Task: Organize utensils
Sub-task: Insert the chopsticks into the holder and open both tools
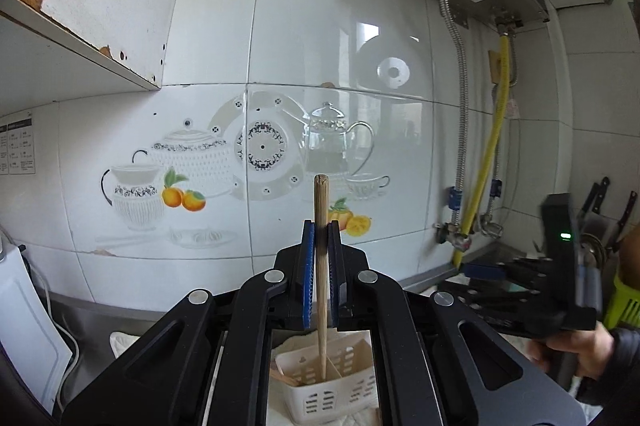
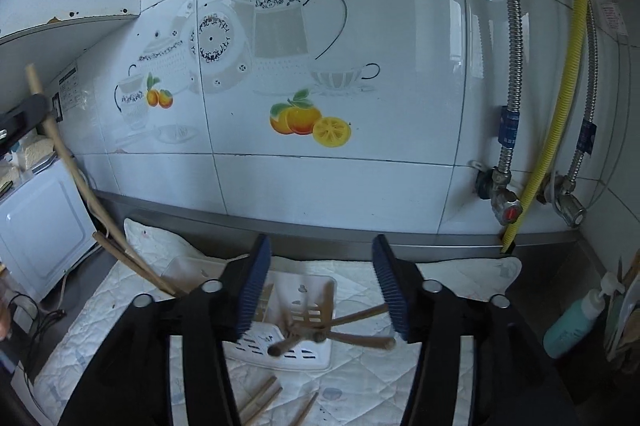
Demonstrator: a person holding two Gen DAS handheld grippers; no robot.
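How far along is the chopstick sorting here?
Partly done. Several chopsticks already stand in the white holder. The left gripper is shut on one chopstick above it. The right gripper is open and empty. Loose chopsticks are still on the quilted mat.

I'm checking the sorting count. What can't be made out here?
- Left wrist view: the basket is mostly hidden behind the left tool, which grips a chopstick.
- Right wrist view: chopsticks in the basket are motion-blurred, uncountable.
- Right wrist view: loose chopsticks are cut off by the bottom edge.
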